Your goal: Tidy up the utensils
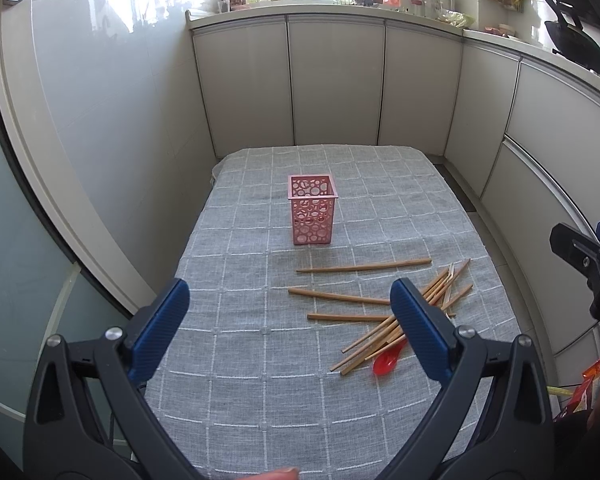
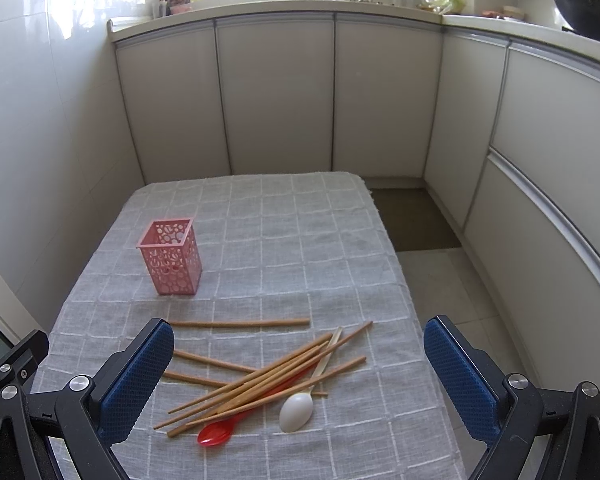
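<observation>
A pink perforated holder (image 1: 312, 208) stands upright and empty on the grey checked tablecloth (image 1: 260, 360); it also shows in the right wrist view (image 2: 171, 257). Several wooden chopsticks (image 2: 260, 380) lie scattered and piled, with a red spoon (image 2: 216, 433) and a white spoon (image 2: 297, 411) among them. In the left wrist view the chopsticks (image 1: 364, 300) and red spoon (image 1: 389, 362) lie to the right. My left gripper (image 1: 290, 320) is open and empty above the cloth. My right gripper (image 2: 298, 364) is open and empty above the pile.
The table (image 2: 380, 420) stands in a kitchen corner. White cabinets (image 2: 276, 96) run behind and to the right, with a cluttered counter (image 1: 340, 4) above. Tiled floor (image 2: 440, 280) lies right of the table. A white wall (image 1: 100, 120) is on the left.
</observation>
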